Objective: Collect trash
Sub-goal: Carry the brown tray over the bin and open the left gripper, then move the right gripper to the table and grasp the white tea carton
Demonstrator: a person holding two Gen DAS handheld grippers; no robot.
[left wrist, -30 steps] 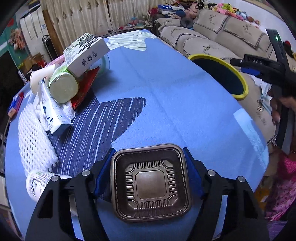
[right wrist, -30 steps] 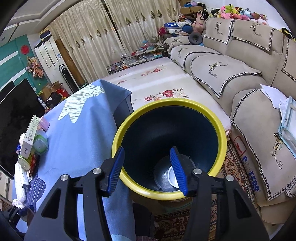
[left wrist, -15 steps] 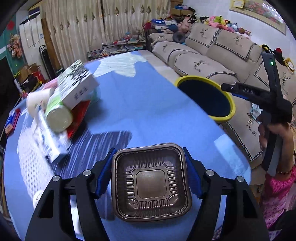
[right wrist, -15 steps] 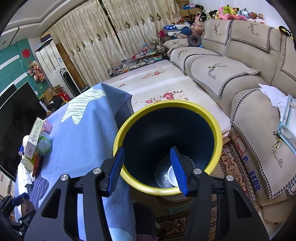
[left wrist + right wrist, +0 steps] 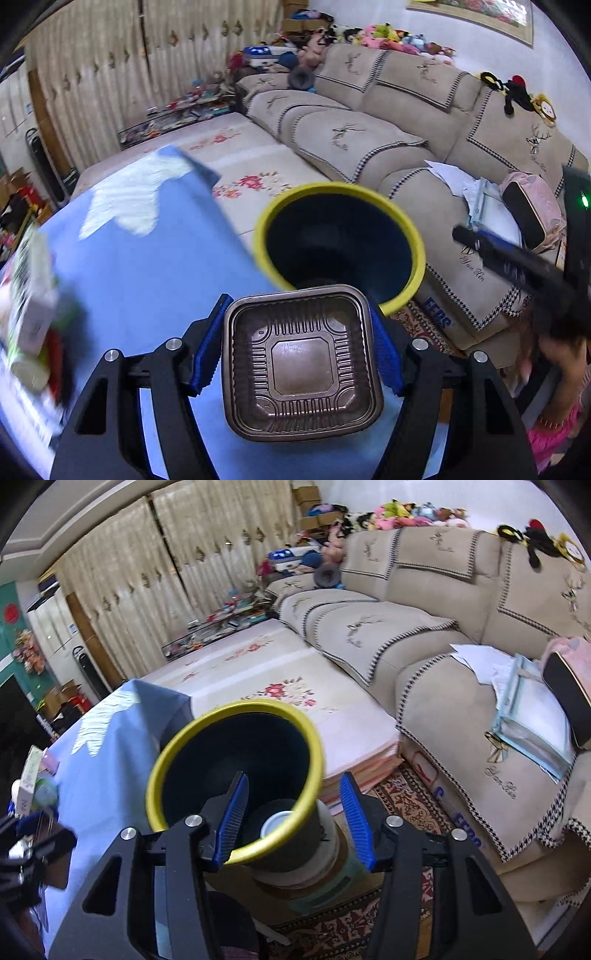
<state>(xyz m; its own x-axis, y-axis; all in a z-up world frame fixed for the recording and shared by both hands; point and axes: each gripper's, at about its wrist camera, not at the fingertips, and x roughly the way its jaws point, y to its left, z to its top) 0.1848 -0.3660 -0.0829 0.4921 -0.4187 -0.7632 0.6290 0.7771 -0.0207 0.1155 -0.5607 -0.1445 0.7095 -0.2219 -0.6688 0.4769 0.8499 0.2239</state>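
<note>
A brown square plastic tray (image 5: pixel 301 363) is clamped between the blue pads of my left gripper (image 5: pixel 301 354), which is shut on it. It hangs over the blue tablecloth (image 5: pixel 155 266), and its far edge overlaps the near rim of the yellow-rimmed dark bin (image 5: pixel 332 190). In the right wrist view the bin (image 5: pixel 236 706) stands just ahead on the floor, with a white round lid (image 5: pixel 275 827) at its bottom. My right gripper (image 5: pixel 293 777) is open with nothing between its fingers; it also shows as a dark bar (image 5: pixel 509 266) to the right of the bin.
A pile of trash, a white carton (image 5: pixel 31 295) among it, lies blurred at the table's left edge. A beige sofa (image 5: pixel 369 136) with papers (image 5: pixel 480 661) runs behind the bin. A patterned rug (image 5: pixel 406 805) covers the floor. A person's hand (image 5: pixel 561 343) holds the right gripper.
My left gripper has carried the tray across the table towards the bin, and the trash pile has slid to the left edge. The right gripper has shifted right, so the bin sits further left.
</note>
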